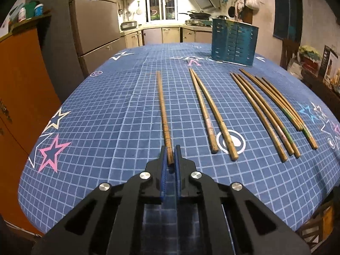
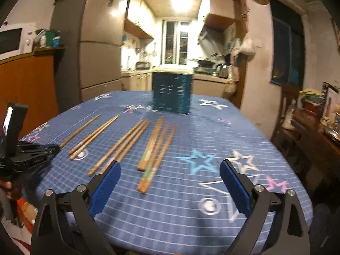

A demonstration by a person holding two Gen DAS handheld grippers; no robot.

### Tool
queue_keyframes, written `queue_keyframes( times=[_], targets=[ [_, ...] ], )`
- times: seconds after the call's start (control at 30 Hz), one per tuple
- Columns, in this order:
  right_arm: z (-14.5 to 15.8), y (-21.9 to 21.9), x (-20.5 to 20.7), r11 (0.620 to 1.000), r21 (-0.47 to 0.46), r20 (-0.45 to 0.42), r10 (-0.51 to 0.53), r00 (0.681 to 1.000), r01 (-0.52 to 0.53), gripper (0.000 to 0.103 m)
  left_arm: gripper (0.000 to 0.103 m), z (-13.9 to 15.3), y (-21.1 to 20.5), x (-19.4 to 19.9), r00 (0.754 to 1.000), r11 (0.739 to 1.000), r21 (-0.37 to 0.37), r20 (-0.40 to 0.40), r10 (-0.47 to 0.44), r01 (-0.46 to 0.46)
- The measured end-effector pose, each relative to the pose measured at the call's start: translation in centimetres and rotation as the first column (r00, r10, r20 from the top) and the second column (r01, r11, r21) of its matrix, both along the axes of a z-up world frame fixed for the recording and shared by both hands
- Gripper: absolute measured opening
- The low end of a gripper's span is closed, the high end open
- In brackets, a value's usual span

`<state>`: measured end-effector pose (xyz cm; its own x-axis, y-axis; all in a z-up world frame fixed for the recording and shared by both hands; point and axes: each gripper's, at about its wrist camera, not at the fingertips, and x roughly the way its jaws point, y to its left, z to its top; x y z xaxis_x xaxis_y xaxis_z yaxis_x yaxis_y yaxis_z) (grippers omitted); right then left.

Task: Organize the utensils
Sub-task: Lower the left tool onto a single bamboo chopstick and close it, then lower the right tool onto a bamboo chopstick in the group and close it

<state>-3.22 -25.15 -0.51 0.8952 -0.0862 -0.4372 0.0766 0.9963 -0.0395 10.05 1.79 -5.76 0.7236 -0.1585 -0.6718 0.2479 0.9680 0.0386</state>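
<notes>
single chopstick (image 1: 162, 110): leftmost on the tablecloth (image 1: 119, 110), lying alone, near end pinched between the blue pads of the left gripper (image 1: 170, 155)
left gripper: jaws closed on that chopstick end, no gap showing
right gripper (image 2: 170, 176): jaws spread wide, nothing between them, over bare cloth near the table's front edge
other chopsticks: a pair (image 1: 210, 114) right of the single one, then a bundle (image 1: 274, 114) further right; clear lane of cloth between each group
utensil holder (image 1: 234, 41): teal, slotted, upright at far side, well apart from the chopstick tips
room: open cloth left of the single chopstick to the table edge
right wrist only: left gripper (image 2: 31, 150) from the side, hand (image 2: 9, 188) below it, microwave (image 2: 14, 39); view blurred
left wrist only: grip contact itself
</notes>
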Motion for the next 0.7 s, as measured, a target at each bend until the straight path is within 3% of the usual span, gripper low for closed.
queue_keyframes(
  times=[0.1,0.13,0.2,0.23,0.47,0.7],
  targets=[
    [-0.6,1.9,1.4,0.996,0.0,-0.076,0.083,0.994,-0.084,0.064,0.005,0.0,0.3,-0.2,1.0,1.0,-0.015,0.01,0.008,-0.008],
    [-0.9,2.8,2.0,0.993,-0.006,-0.116,0.12,0.986,-0.122,0.047,0.005,0.0,0.4,-0.2,1.0,1.0,-0.02,0.012,0.011,-0.011],
    [-1.5,3.9,2.9,0.989,-0.013,-0.162,0.144,0.976,-0.148,0.034,0.005,0.0,0.8,-0.3,1.0,0.999,-0.038,0.012,0.013,-0.013],
    [-1.9,4.4,3.3,0.986,-0.009,-0.184,0.163,0.969,-0.167,0.022,0.005,0.0,1.0,-0.4,1.0,0.999,-0.048,0.011,0.014,-0.013],
    [-3.2,6.9,4.4,0.974,0.005,-0.257,0.22,0.941,-0.227,0.02,0.005,0.1,1.6,-0.3,1.0,0.997,-0.076,-0.001,-0.003,0.002],
    [-3.7,6.8,5.0,0.982,0.009,-0.271,0.182,0.945,-0.186,0.02,0.005,0.3,2.1,-0.1,1.0,0.995,-0.092,-0.01,-0.025,0.024]
  ],
)
